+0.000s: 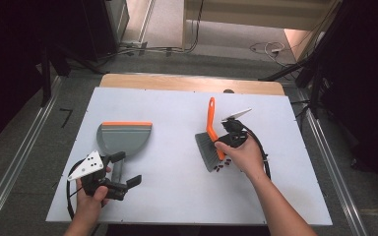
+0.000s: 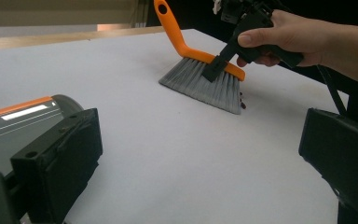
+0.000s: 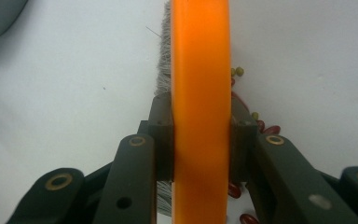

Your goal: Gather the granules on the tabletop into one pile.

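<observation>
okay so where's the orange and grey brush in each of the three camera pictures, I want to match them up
High view: the brush stands right of centre on the white table, clamped by the right gripper.
Left gripper view: the brush sits upper middle, bristles on the table, handle rising up-left.
Right gripper view: its orange back runs up the centre between the jaws.
Shared landmark: the small red beans beside the bristles, at and.
</observation>
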